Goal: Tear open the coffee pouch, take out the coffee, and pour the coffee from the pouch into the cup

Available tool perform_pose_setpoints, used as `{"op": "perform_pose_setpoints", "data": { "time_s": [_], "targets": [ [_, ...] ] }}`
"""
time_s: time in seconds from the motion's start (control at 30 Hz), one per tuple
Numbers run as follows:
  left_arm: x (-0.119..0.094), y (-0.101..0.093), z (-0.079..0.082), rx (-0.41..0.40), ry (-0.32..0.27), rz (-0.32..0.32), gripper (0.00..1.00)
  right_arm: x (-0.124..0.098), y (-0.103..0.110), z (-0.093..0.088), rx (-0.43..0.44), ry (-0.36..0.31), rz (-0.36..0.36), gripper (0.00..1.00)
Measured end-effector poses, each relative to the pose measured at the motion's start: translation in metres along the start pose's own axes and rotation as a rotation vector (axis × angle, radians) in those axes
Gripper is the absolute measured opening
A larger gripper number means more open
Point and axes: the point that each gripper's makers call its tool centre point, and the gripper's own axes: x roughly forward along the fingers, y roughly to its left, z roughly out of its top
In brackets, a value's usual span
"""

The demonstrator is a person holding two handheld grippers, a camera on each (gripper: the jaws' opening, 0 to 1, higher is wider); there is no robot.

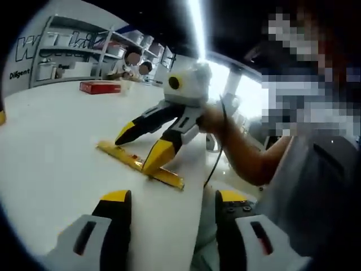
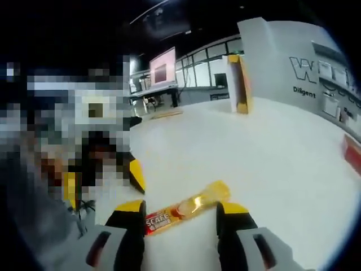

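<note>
A long yellow coffee pouch (image 1: 141, 164) with a red label end lies flat on the white table (image 1: 56, 141). In the right gripper view the pouch (image 2: 186, 210) runs slantwise between my right gripper's (image 2: 181, 206) open jaws, which stand on either side of it without clamping it. From the left gripper view, the right gripper (image 1: 135, 152) reaches down onto the pouch, one yellow fingertip (image 1: 155, 158) touching it. My left gripper (image 1: 173, 196) is open and holds nothing, a short way back from the pouch near the table's edge. Its yellow-black fingers (image 2: 135, 172) show at the left.
A red box (image 1: 100, 86) lies far back on the table, and also appears at the right margin as a red box (image 2: 352, 152). Shelving (image 1: 67, 56) stands against the wall. A yellow upright board (image 2: 242, 84) stands at the far end. A person sits at the table edge (image 1: 206, 164).
</note>
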Motion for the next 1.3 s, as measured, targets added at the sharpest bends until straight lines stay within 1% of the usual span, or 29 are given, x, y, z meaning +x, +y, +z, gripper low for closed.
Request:
{"op": "perform_pose_setpoints", "data": {
  "time_s": [0.13,0.23,0.33,0.4,0.43,0.47,0.5,0.53,0.57,0.63,0.7,0.77,0.87,0.93,0.97,1.03,1.1,1.2,1.27,1.3],
  "targets": [
    [-0.002,0.004,0.002,0.006,-0.007,0.013,0.62,0.0,0.002,0.001,-0.018,0.009,0.0,0.51],
    [-0.009,0.008,0.008,0.003,-0.035,0.028,0.62,-0.009,0.003,0.003,-0.025,-0.004,-0.018,0.51],
    [-0.014,0.013,0.014,0.005,-0.066,0.056,0.62,-0.016,0.004,0.003,-0.027,-0.01,-0.034,0.51],
    [-0.016,0.015,0.016,0.009,-0.066,0.084,0.62,-0.02,0.006,0.002,-0.025,-0.005,-0.041,0.5],
    [-0.017,0.017,0.015,0.02,-0.047,0.115,0.62,-0.022,0.007,0.001,-0.028,-0.002,-0.042,0.5],
    [-0.02,0.02,0.014,0.042,-0.007,0.168,0.61,-0.023,0.009,0.0,-0.032,0.007,-0.043,0.5],
    [-0.021,0.023,0.014,0.079,0.023,0.208,0.61,-0.025,0.01,-0.001,-0.038,0.021,-0.047,0.5],
    [-0.023,0.023,0.014,0.107,0.056,0.24,0.61,-0.026,0.011,-0.003,-0.043,0.041,-0.054,0.49],
    [-0.023,0.023,0.014,0.118,0.076,0.255,0.61,-0.028,0.013,-0.004,-0.046,0.061,-0.064,0.48],
    [-0.026,0.023,0.017,0.167,0.123,0.307,0.62,-0.03,0.014,-0.006,-0.051,0.08,-0.09,0.47],
    [-0.028,0.021,0.022,0.206,0.141,0.346,0.62,-0.031,0.014,-0.009,-0.062,0.115,-0.137,0.46],
    [-0.031,0.022,0.026,0.232,0.152,0.382,0.61,-0.03,0.019,-0.01,-0.06,0.121,-0.149,0.44],
    [-0.033,0.022,0.026,0.238,0.151,0.392,0.61,-0.029,0.024,-0.012,-0.049,0.127,-0.149,0.41],
    [-0.036,0.021,0.025,0.231,0.135,0.385,0.6,-0.025,0.028,-0.013,0.002,0.119,-0.133,0.37],
    [-0.036,0.021,0.025,0.227,0.129,0.381,0.59,-0.024,0.028,-0.012,0.002,0.117,-0.134,0.35],
    [-0.04,0.022,0.029,0.213,0.096,0.379,0.58,-0.022,0.027,-0.008,0.004,0.111,-0.153,0.33],
    [-0.042,0.023,0.03,0.209,0.085,0.38,0.57,-0.02,0.025,-0.003,-0.009,0.111,-0.17,0.31],
    [-0.045,0.023,0.03,0.216,0.078,0.39,0.55,-0.016,0.022,-0.003,-0.04,0.154,-0.208,0.27],
    [-0.047,0.024,0.03,0.218,0.074,0.391,0.54,-0.012,0.022,-0.003,-0.05,0.168,-0.22,0.26],
    [-0.048,0.023,0.029,0.214,0.072,0.39,0.53,-0.011,0.02,-0.006,-0.06,0.193,-0.237,0.26]
  ]
}}
